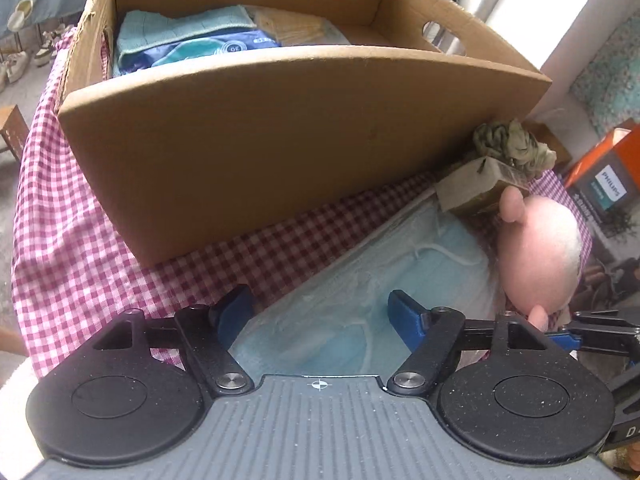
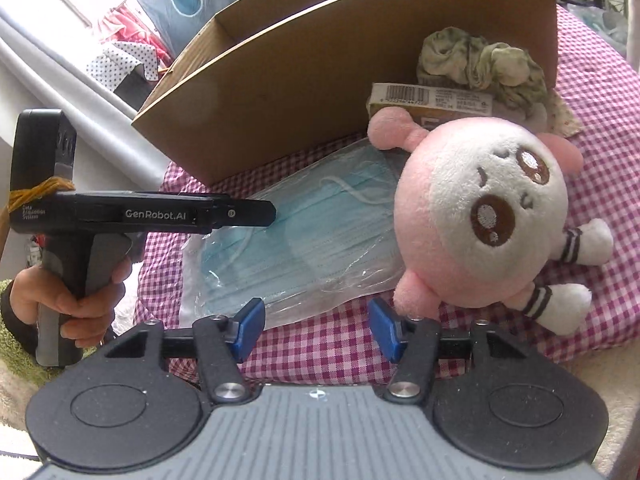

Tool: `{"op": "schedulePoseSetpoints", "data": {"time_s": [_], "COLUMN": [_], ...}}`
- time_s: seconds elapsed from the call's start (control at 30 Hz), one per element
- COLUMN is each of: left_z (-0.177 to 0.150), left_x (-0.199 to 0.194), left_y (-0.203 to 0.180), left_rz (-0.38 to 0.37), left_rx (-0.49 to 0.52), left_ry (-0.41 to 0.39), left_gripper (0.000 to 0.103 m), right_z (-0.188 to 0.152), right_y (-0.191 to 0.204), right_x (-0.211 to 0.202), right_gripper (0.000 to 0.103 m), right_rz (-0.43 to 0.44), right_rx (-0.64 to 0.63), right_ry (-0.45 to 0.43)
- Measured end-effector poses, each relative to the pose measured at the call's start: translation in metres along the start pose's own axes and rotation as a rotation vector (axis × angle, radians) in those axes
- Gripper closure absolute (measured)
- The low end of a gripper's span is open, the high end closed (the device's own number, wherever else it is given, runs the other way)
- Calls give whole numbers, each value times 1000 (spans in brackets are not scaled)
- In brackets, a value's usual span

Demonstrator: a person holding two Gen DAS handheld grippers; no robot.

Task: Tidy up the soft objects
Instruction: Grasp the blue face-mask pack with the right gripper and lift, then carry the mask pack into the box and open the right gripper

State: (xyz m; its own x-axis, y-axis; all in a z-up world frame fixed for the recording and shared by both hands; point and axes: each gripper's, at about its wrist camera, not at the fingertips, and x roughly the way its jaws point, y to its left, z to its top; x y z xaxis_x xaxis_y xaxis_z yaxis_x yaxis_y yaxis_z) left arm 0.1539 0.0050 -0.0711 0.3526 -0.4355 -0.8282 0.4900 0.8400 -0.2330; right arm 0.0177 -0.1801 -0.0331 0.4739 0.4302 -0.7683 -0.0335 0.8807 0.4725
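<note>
A clear pack of blue face masks [image 1: 360, 300] [image 2: 304, 240] lies on the checked cloth in front of a cardboard box [image 1: 280, 140] [image 2: 300, 80]. My left gripper [image 1: 320, 318] is open, its blue fingers either side of the pack's near end; it also shows in the right wrist view [image 2: 256, 213], over the pack. A pink and white plush toy [image 2: 480, 220] [image 1: 540, 256] lies right of the pack. My right gripper [image 2: 316, 330] is open and empty, just in front of the pack and the plush. A crumpled green cloth [image 2: 484, 64] [image 1: 512, 144] rests on a small carton [image 2: 432, 102] [image 1: 476, 188].
The cardboard box holds a teal cloth [image 1: 180, 28], a blue packet [image 1: 208, 50] and a yellow item [image 1: 292, 26]. The pink checked tablecloth [image 1: 80, 240] [image 2: 600, 120] covers the table. An orange Philips box [image 1: 608, 176] stands off to the right.
</note>
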Motion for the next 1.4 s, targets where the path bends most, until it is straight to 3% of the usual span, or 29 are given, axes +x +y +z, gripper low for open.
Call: {"op": "schedulePoseSetpoints", "data": {"time_s": [0.23,0.4,0.53,0.7,0.9,0.97,1.03,1.13,1.4], "left_z": [-6,-31,-51,-75,-93,-95,-94,-103,-126], "left_x": [-9,-26,-37,-50,-59,-60,-60,-65,-96], "left_y": [3,15,22,34,46,46,42,39,25], "left_rz": [-49,-132,-185,-255,-264,-247,-227,-251,-267], "left_rx": [-5,-51,-74,-138,-189,-192,-186,-181,-209], "left_ry": [79,134,147,176,136,117,112,113,43], "left_gripper": [30,31,29,30,43,47,60,73,80], "right_z": [-6,-7,-3,2,1,-2,-2,1,4], "right_y": [-23,-25,-24,-33,-33,-32,-28,-22,10], "right_x": [2,7,16,15,25,23,16,2,-29], "right_gripper": [50,50,49,53,72,83,87,91,94], "right_rz": [41,85,150,254,204,195,191,171,177], "right_rx": [163,206,251,331,339,331,312,255,101], "right_ry": [-23,-12,12,-33,-42,-54,-82,-136,-207]}}
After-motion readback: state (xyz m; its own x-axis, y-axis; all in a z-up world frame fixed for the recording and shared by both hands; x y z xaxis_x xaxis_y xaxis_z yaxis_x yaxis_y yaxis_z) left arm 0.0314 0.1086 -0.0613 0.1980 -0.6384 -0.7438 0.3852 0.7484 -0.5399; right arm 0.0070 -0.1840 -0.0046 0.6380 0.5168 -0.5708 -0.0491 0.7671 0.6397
